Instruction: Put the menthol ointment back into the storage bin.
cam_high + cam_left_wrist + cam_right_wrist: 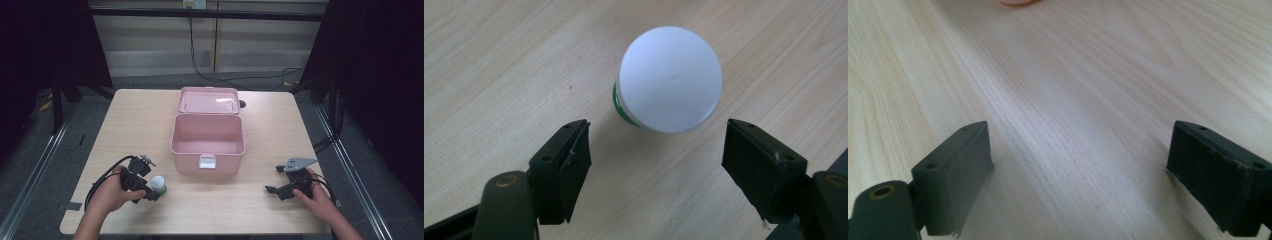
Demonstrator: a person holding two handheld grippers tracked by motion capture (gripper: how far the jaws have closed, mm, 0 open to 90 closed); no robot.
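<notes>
Table (280, 125) in the high view carries one open pink box (208, 140) and one white-capped jar (158, 185) standing just before my left gripper (152, 194), while my right gripper (274, 179) rests well apart, jaws spread. Left gripper view next: the jar (669, 80) stands upright beyond both pads, untouched, the jaws wide, so I risk tipping it if one pad strikes first. Right gripper view: jaws wide on bare wood, holding nothing.

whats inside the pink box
The pink box stands open, lid back. The floor and far walls that show are bare pink, with nothing on them. The near front wall hides the strip of floor just behind it.
</notes>
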